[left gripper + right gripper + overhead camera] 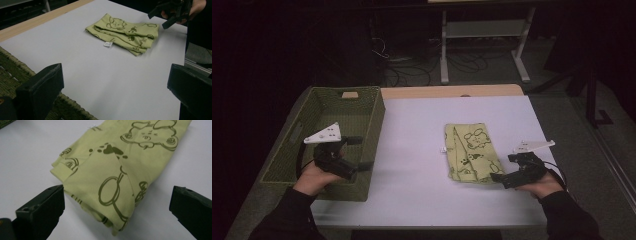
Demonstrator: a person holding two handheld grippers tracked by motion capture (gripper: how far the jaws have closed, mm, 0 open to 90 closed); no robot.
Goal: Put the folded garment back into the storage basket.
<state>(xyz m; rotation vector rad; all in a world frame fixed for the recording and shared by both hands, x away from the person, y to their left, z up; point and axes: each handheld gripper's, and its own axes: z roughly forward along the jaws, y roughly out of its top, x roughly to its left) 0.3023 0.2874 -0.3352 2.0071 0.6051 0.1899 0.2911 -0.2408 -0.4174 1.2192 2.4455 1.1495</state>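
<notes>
The setting looks like a lab or test room rather than a home. A plain white-topped work table (422,150) with a bare wooden edge strip stands on a dull grey floor in a dim room. Beyond the far edge of that table, loose cables (412,67) lie tangled on the floor around the white metal legs of a second bench (484,30), and a woven green basket (362,150) sits at the table's left side.
</notes>
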